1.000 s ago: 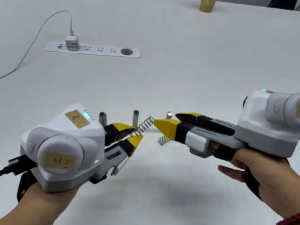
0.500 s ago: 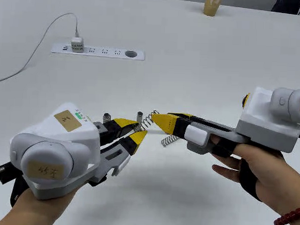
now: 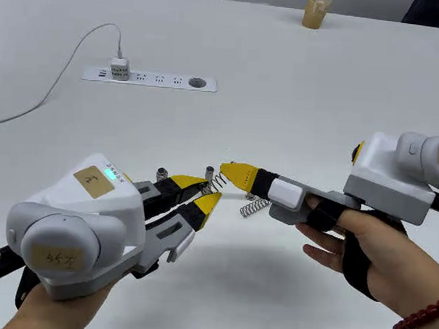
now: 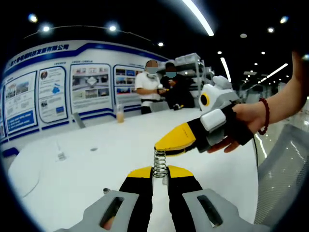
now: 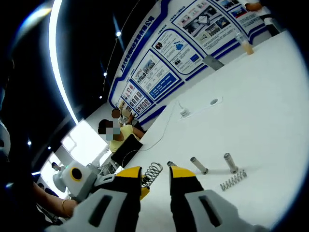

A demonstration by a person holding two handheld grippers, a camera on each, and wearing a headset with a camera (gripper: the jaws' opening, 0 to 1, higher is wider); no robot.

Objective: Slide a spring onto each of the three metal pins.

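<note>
The left gripper (image 3: 204, 191) has closed in, jaws flanking the spring (image 3: 216, 182) low down, pinching or not I cannot tell, while the right gripper (image 3: 232, 174) clenches its top just beside the middle pin (image 3: 210, 171); threading looks imminent. Tan stickers (image 3: 93, 181) bear handwriting, legible only as a 5
</note>
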